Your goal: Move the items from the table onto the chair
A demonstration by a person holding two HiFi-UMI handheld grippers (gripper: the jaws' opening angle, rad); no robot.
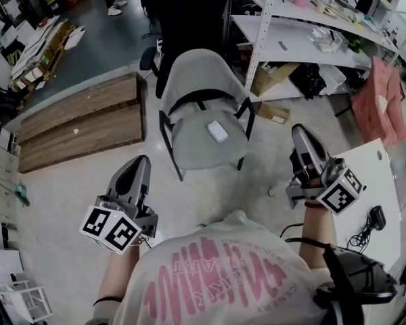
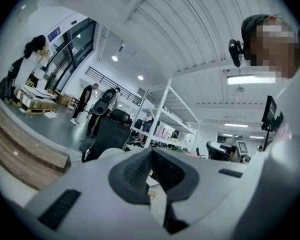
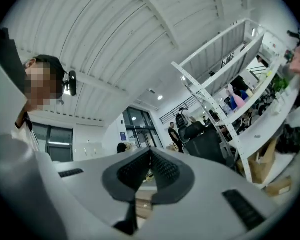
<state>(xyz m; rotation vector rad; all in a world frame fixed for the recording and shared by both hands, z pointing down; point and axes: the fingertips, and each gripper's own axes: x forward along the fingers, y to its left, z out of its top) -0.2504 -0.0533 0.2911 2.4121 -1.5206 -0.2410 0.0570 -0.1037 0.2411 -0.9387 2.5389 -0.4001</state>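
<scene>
While a small flat white packet [image 1: 217, 131] lies on the grey plastic chair [image 1: 203, 73], left claw [image 1: 141, 161] and right claw [image 1: 300, 130] hover before it, pinched shut, empty, probably between trips.

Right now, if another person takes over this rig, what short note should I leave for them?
Left gripper: shut, empty, above the floor in front of the chair.
Right gripper: shut, empty, between chair and table.
Grey plastic chair: one small flat white rectangular item lies on its seat.
White table: a small black device with a cable lies on it.
Done: the white item is on the chair.
Left: move the black device; most of the table is out of view, so check it.
</scene>
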